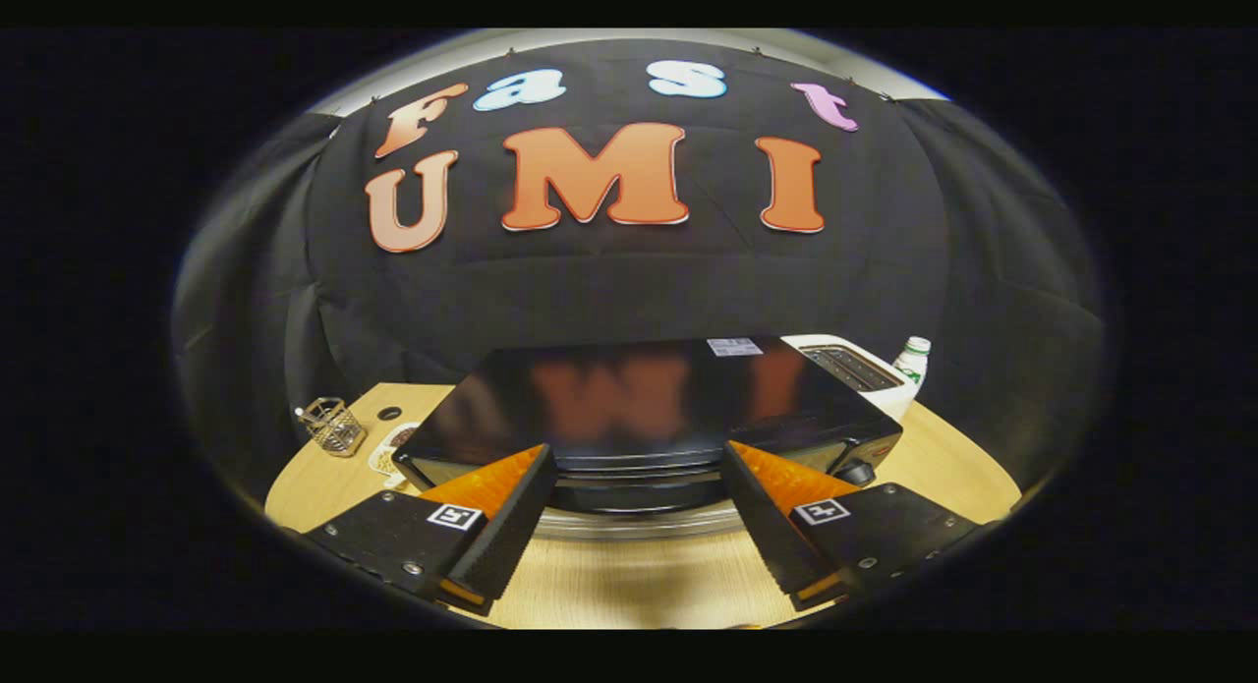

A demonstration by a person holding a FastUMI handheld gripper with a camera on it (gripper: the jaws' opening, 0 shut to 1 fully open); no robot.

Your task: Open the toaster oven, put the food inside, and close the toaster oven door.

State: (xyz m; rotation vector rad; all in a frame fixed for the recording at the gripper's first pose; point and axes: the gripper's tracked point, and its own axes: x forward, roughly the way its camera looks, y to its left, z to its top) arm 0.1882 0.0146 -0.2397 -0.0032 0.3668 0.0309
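Just beyond the wide-open, empty claw (pixel 639 477), a glossy black toaster oven (pixel 629 398); door closed

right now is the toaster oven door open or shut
Shut, it seems: the toaster oven shows no door hanging down, and its handle bar sits against the front, between the open tongs.

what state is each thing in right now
toaster oven: door shut, handle just ahead of the fingers
tool: open, fingers apart on either side of the door handle, holding nothing
toaster: upright behind the oven, slots look empty
bottle: upright, cap on
wire basket: upright on the table, beside the oven
table: bare wood under the fingers
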